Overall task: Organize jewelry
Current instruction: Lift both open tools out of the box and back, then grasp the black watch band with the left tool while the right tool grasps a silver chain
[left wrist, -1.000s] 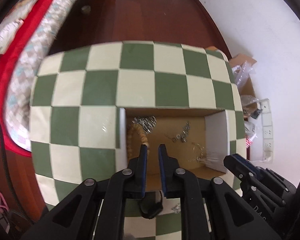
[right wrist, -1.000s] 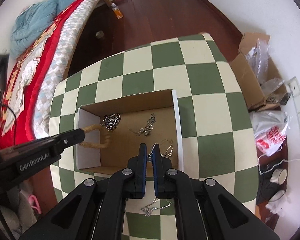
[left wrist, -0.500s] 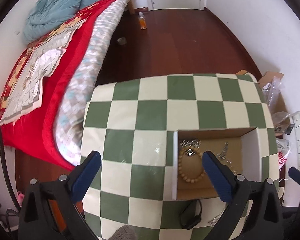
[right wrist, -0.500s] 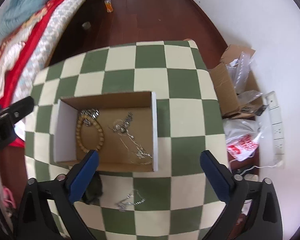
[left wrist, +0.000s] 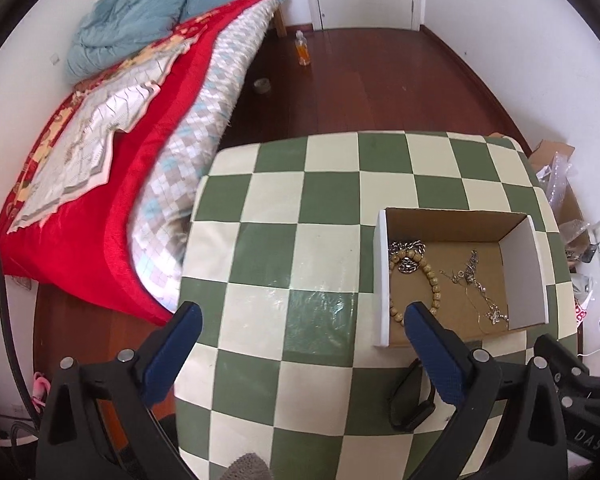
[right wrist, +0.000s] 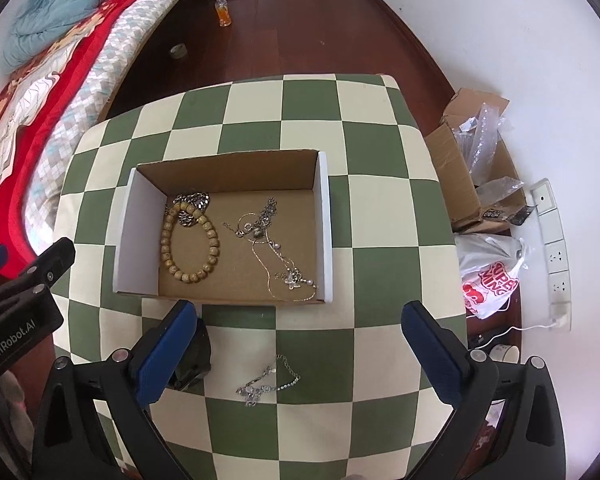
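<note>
An open cardboard box (right wrist: 324, 220) (left wrist: 526, 276) sits on the green-and-cream checked table (right wrist: 380, 208) (left wrist: 292, 240). Inside lie a wooden bead bracelet (right wrist: 214, 246) (left wrist: 434, 280), a silver chain (right wrist: 192, 202), a gold necklace with a flower pendant (right wrist: 294, 280) and other fine chains (right wrist: 260, 222). A silver bracelet (right wrist: 266, 380) and a black band (right wrist: 194, 364) (left wrist: 410, 404) lie on the table in front of the box. My right gripper (right wrist: 300, 348) is open and empty above them. My left gripper (left wrist: 300, 348) is open and empty, left of the box.
A bed with a red quilt (left wrist: 100, 184) stands left of the table. A cardboard box with plastic wrap (right wrist: 472, 160), a white bag (right wrist: 492, 276) and a power strip (right wrist: 554, 248) lie on the floor to the right. An orange bottle (right wrist: 223, 12) stands far back.
Both grippers opened, letting the bead bracelet and the gold necklace drop into the box, then drew back and up. The left gripper moved left.
</note>
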A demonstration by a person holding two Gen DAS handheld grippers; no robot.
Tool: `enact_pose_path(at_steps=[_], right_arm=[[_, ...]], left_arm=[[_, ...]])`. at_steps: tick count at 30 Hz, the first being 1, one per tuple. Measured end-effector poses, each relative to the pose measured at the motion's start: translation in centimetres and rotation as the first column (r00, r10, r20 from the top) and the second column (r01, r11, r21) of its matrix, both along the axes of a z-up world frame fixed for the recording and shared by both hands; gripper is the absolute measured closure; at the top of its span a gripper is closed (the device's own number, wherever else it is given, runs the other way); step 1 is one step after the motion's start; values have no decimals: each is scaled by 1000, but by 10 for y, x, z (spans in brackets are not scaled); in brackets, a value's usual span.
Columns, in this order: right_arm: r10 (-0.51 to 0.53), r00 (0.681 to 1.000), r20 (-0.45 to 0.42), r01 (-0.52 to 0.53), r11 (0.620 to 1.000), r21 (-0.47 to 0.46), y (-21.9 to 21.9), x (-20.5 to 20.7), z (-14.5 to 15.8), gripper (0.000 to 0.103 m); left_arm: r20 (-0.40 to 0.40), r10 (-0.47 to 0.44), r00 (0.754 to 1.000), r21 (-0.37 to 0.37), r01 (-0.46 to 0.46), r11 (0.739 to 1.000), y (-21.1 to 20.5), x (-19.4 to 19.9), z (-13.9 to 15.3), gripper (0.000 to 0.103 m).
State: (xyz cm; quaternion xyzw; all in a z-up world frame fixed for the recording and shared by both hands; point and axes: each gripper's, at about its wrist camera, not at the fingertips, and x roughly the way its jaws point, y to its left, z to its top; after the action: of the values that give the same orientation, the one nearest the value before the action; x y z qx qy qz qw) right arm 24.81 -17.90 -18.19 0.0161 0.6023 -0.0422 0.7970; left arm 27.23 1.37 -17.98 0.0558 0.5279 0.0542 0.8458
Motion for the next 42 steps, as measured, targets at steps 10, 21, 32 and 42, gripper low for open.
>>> enact_pose_path(at_steps=[10,21,32,42], right_arm=[[-2,993,120,5,1000,-26,4,-37,36,0],[-10,965,263,25,998,-51,11,-88,86,0],[-89,966,244,87,996,20,3,-121,74,0],[-230,973,-13,230,963,144,-30,-113,-58,21]], left_arm=[[142,-13,990,22,10,1000,9,-39,42,0],[234,-40,971,-9,44,999,7,-87,83,0],[107,31,994,-16,-30,999,16,-110,22,0],[-90,1,996,-8,-2,1000,-1,-99,-81,1]])
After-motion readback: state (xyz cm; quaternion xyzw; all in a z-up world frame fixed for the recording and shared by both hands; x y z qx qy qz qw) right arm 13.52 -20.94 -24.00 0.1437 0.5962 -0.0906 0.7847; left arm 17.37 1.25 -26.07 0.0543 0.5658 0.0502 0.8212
